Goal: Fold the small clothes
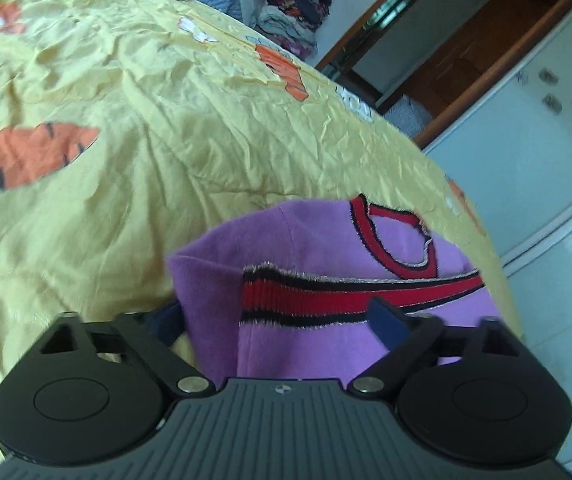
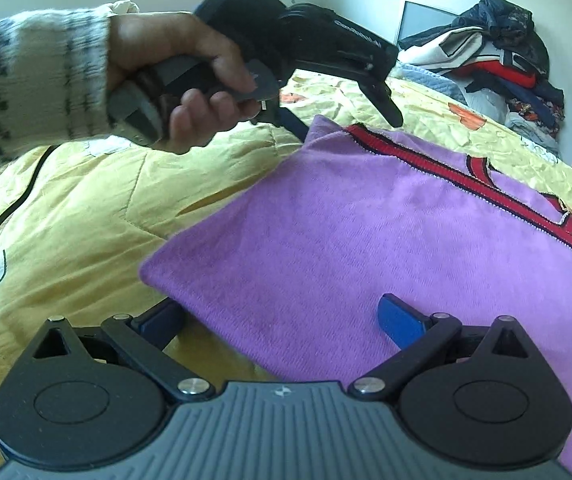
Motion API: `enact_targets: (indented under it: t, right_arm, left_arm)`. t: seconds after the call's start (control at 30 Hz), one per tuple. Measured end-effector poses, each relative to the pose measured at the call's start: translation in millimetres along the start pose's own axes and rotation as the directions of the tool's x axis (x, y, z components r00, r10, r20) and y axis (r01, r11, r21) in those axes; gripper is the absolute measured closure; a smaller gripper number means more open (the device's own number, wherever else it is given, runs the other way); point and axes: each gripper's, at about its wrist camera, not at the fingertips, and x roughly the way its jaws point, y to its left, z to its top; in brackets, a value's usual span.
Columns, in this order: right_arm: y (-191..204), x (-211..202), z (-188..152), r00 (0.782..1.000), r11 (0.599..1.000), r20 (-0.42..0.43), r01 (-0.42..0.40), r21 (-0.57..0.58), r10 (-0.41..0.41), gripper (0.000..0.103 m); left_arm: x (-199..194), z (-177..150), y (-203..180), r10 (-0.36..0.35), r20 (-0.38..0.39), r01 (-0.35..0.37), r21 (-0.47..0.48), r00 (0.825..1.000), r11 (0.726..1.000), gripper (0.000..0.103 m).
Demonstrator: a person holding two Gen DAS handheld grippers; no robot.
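A heap of dark and mixed clothes (image 2: 502, 60) is piling up at the far side of the bed, beside a blue quilted cover (image 2: 426, 76). A black cable (image 2: 9, 208) is trailing over the yellow carrot-print bedspread (image 1: 165, 120), and a wooden door frame (image 1: 466, 40) is standing past the bed's edge. Nothing is lying on top of the garment.

The purple top (image 2: 346, 240), trimmed with red and black ribbed bands, is lying on the bedspread, partly folded. A hand (image 2: 173, 80) in a patterned knit sleeve (image 2: 25, 80) is gripping the left tool (image 1: 281, 316), whose fingers are straddling a folded edge of the top without visibly pinching it. The right tool (image 2: 281, 320) is standing released, one blue finger (image 2: 400, 322) lying over the near hem and the other finger beside the corner.
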Motion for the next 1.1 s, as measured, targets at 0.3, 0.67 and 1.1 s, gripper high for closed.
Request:
enact_targets:
  t: [0.3, 0.67, 1.1]
  right_arm:
    - [32, -9, -3, 0.989, 0.971, 0.077, 0.139, -0.196, -0.126, 0.0]
    - [61, -10, -4, 0.992, 0.937, 0.103, 0.105, -0.332, -0.074, 0.06]
    - [52, -20, 1, 0.981, 0.962, 0.186, 0.105, -0.251, -0.059, 0.098]
  left_arm:
    - [4, 4, -2, 0.064, -0.061, -0.06, 0.061, 0.996, 0.996, 0.091]
    - [-10, 5, -7, 0.055, -0.028, -0.055, 0.027, 0.998, 0.998, 0.092]
    - [-22, 11, -26, 0.06, -0.007, -0.06, -0.007, 0.998, 0.998, 0.093]
